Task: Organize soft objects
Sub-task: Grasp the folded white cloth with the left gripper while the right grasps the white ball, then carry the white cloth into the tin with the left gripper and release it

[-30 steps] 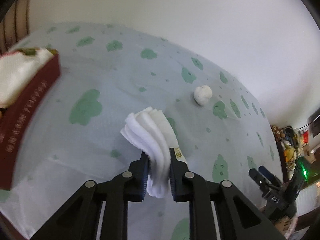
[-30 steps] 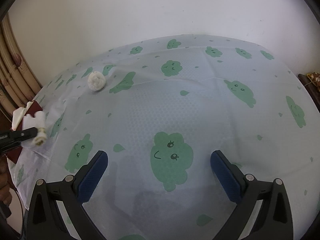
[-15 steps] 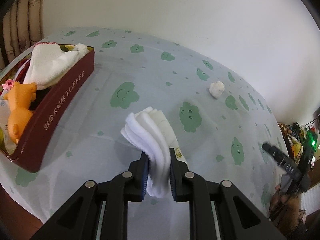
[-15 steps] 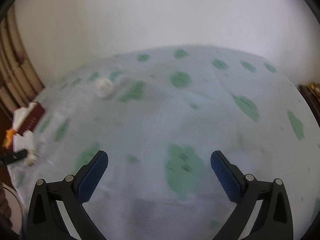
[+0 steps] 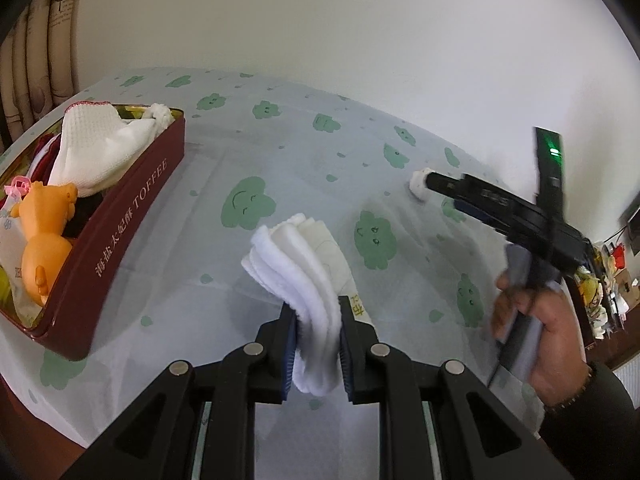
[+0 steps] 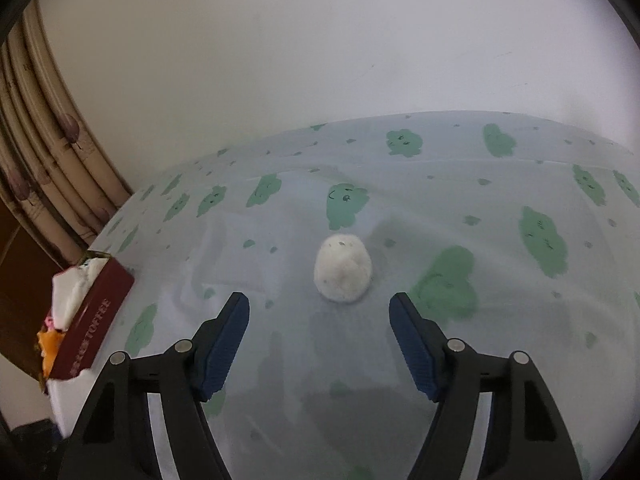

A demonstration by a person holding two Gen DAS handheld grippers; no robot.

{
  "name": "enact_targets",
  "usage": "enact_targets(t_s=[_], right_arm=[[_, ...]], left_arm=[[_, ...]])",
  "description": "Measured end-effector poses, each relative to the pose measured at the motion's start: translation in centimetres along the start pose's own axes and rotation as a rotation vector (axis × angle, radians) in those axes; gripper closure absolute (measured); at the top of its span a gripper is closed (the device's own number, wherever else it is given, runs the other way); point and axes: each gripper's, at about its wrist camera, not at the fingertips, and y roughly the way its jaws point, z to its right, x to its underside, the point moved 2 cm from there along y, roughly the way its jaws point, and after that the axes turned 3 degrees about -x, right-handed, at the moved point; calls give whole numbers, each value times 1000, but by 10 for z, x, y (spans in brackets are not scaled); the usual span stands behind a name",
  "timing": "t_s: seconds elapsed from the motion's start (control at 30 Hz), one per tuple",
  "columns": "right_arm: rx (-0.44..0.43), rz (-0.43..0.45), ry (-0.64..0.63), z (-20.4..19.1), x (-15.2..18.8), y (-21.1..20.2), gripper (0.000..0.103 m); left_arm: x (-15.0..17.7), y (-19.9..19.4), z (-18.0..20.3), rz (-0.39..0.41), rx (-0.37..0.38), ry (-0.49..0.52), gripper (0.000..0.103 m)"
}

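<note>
My left gripper (image 5: 318, 322) is shut on a folded white sock (image 5: 298, 260), held above the cloth right of a dark red toffee tin (image 5: 132, 216). The tin holds a white cloth (image 5: 100, 152) and an orange toy (image 5: 44, 236). A small white fluffy ball (image 6: 343, 267) lies on the tablecloth just ahead of my right gripper (image 6: 319, 312). Its jaws are closing, with nothing pressed between the blue pads and the ball just beyond the tips. In the left wrist view the right gripper (image 5: 436, 184) reaches the ball (image 5: 418, 184), held by a hand (image 5: 536, 316).
A pale tablecloth (image 6: 460, 208) with green cloud prints covers the table. The tin (image 6: 94, 312) sits near its left edge by a curtain (image 6: 44, 160). A white wall stands behind. Clutter (image 5: 600, 280) lies beyond the right side.
The right gripper swept left across the table to the white ball, and its jaws narrowed. The left gripper, still holding the sock, shifted so the tin came fully into view.
</note>
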Motion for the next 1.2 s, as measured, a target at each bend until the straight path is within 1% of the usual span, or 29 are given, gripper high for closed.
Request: enact_targets(t_s=[0.1, 0.13, 0.2, 0.27, 0.37, 0.43, 0.5, 0.57, 0.63, 0.7, 0.8, 0.87, 1.0, 1.07, 1.2], right_arm=[[17, -18, -2, 1, -6, 15, 33], [21, -26, 3, 2, -8, 21, 35], [12, -57, 17, 5, -12, 32, 47], [13, -88, 19, 7, -14, 39, 86], [-16, -79, 20, 8, -13, 32, 88], [-40, -48, 2, 3, -9, 13, 88], [-82, -38, -9, -6, 2, -6, 88], [-103, -37, -36, -18, 21, -26, 88], [-95, -34, -64, -26, 41, -42, 88], [-97, -43, -70, -30, 60, -51, 88], [-89, -69, -81, -32, 87, -53, 88], [-91, -42, -114, -39, 91, -60, 88], [-82, -47, -104, -37, 91, -56, 88], [-77, -48, -105, -37, 92, -55, 88], [-62, -51, -130, -42, 94, -54, 88]], left_arm=[[-1, 0, -2, -1, 7, -1, 84], [-2, 1, -3, -3, 11, -5, 84], [-2, 3, -4, -10, 17, -8, 84], [-2, 4, -5, -12, 15, -9, 84], [-1, 7, -5, -15, 12, -9, 84], [-1, 6, -5, -16, 12, -12, 84], [-2, 4, -5, -9, 17, -16, 84], [-1, -2, -4, 7, 21, -16, 84], [-1, -8, -3, 18, 22, -8, 84], [1, -17, -2, 27, 27, -5, 84], [4, -32, -4, 41, 33, -18, 84], [5, -43, -8, 52, 31, -25, 84], [4, -66, -24, 74, 17, -51, 84], [2, -80, -37, 87, 2, -68, 84], [-5, -107, -76, 108, -43, -107, 83]])
